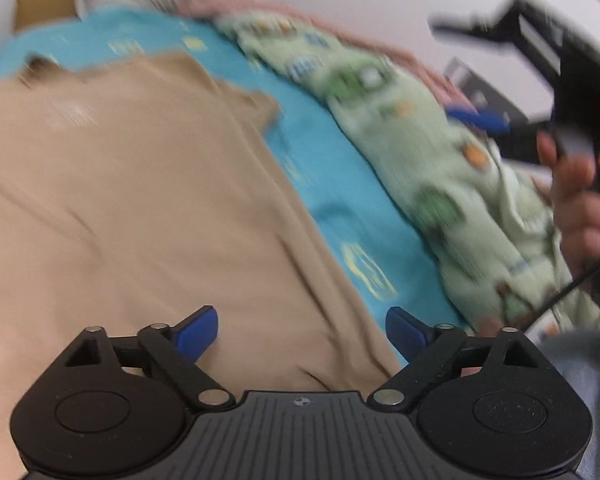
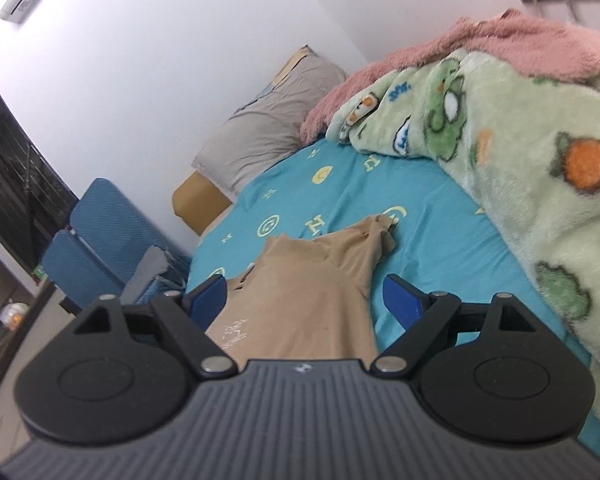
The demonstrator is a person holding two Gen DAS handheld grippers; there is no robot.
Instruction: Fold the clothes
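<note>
A tan shirt point(image 2: 308, 280) lies spread on the bed's blue sheet point(image 2: 428, 216), beside a green blanket point(image 2: 520, 152) along its far edge. The left gripper point(image 1: 302, 334) and right gripper point(image 2: 304, 300) both hover released, grasping nothing.

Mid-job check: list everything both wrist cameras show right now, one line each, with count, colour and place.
shirt: one, tan, spread on the bed sheet
bed sheet: one, turquoise with yellow prints, covering the bed
blanket: one, pale green with cartoon prints, heaped along the bed's far side
throw: one, pink, behind the blanket
pillow: one, grey, at the head by the wall
chair: one, blue, beside the bed
left gripper: open, over the shirt
right gripper: open, over the shirt
hand: one, holding the right gripper
</note>
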